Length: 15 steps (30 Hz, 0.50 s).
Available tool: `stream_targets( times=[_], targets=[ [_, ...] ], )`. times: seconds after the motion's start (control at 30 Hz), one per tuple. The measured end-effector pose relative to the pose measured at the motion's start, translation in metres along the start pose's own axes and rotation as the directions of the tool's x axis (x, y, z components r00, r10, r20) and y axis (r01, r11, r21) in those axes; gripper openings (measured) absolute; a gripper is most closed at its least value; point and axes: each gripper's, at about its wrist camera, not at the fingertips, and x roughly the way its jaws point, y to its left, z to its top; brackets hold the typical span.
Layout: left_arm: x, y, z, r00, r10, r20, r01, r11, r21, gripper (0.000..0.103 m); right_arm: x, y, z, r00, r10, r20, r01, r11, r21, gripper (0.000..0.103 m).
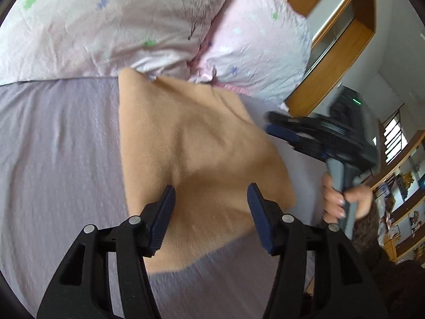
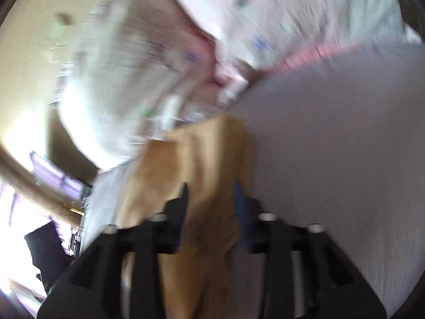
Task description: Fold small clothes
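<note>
A tan fleece cloth point(image 1: 196, 143) lies folded on the lilac bed sheet point(image 1: 58, 146). My left gripper point(image 1: 211, 194) is open just above the cloth's near part, its blue-padded fingers spread to either side, holding nothing. My right gripper shows in the left wrist view point(image 1: 276, 125) at the cloth's right edge, blurred by motion. In the right wrist view the right gripper point(image 2: 211, 194) has its jaws parted, with the tan cloth point(image 2: 202, 164) running between and under them; the blur hides whether the cloth is pinched.
Two pale pink flowered pillows point(image 1: 111, 24) lie at the head of the bed, beyond the cloth. A wooden headboard and shelves point(image 1: 342, 61) stand to the right. The person's hand point(image 1: 342, 202) grips the right tool's handle.
</note>
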Motion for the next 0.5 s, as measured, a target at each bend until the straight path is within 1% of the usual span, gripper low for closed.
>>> stream_targets(
  times=[0.07,0.1,0.13,0.17,0.2,0.23,0.27,0.3,0.33,0.37,0.4,0.43,0.47,0.5],
  targets=[
    [-0.008,-0.001,-0.003,1.0,0.015,0.015,-0.015,1.0,0.003,0.064,-0.007,0.018,-0.017,0.996,0.08,-0.037,-0.082,0.995,-0.049,0.05],
    [-0.007,0.001,-0.006,1.0,0.017,0.005,-0.017,1.0,0.002,0.064,-0.002,0.024,-0.029,0.99,0.112,-0.088,-0.117,0.992,-0.057,0.051],
    [-0.003,0.002,-0.007,1.0,0.026,-0.011,-0.026,1.0,-0.002,0.064,0.011,0.028,-0.037,0.986,0.101,-0.133,-0.109,0.992,-0.057,0.052],
    [0.006,0.002,-0.011,0.998,0.048,-0.045,-0.048,0.999,-0.002,0.064,0.029,0.025,-0.05,0.977,0.042,-0.207,-0.055,0.997,-0.058,0.052],
    [0.013,0.002,-0.013,0.996,0.069,-0.064,-0.068,0.998,0.009,0.064,0.044,0.021,-0.057,0.969,-0.002,-0.247,-0.012,0.998,-0.054,0.052],
    [0.015,0.001,-0.015,0.995,0.079,-0.065,-0.078,0.997,0.017,0.064,0.05,0.015,-0.062,0.969,-0.008,-0.246,0.0,0.999,-0.032,0.048],
    [0.012,-0.001,-0.017,0.994,0.088,-0.063,-0.087,0.996,0.021,0.064,0.041,0.013,-0.065,0.978,0.007,-0.21,-0.01,1.0,-0.01,0.048],
    [0.003,-0.004,-0.021,0.995,0.082,-0.061,-0.08,0.996,0.026,0.064,0.029,0.016,-0.066,0.982,0.015,-0.189,-0.015,1.0,0.002,0.05],
    [-0.004,-0.005,-0.023,0.996,0.078,-0.054,-0.076,0.997,0.031,0.065,0.018,0.02,-0.069,0.987,0.015,-0.161,-0.016,1.0,-0.006,0.061],
    [-0.01,-0.007,-0.026,0.995,0.089,-0.048,-0.087,0.996,0.036,0.07,0.006,0.024,-0.074,0.992,0.0,-0.127,-0.003,1.0,-0.021,0.072],
    [-0.019,-0.009,-0.033,0.991,0.127,-0.045,-0.125,0.991,0.046,0.077,-0.009,0.031,-0.084,0.995,-0.057,-0.086,0.052,0.997,-0.053,0.092],
    [-0.025,-0.011,-0.039,0.982,0.182,-0.044,-0.179,0.982,0.056,0.091,-0.012,0.035,-0.09,0.994,-0.085,-0.076,0.08,0.994,-0.072,0.095],
    [-0.031,-0.012,-0.047,0.97,0.242,-0.041,-0.239,0.969,0.064,0.093,-0.017,0.038,-0.099,0.989,-0.124,-0.076,0.117,0.988,-0.097,0.095],
    [-0.034,-0.014,-0.055,0.953,0.301,-0.037,-0.298,0.952,0.073,0.093,-0.018,0.041,-0.111,0.98,-0.178,-0.087,0.168,0.979,-0.119,0.095]
  ],
)
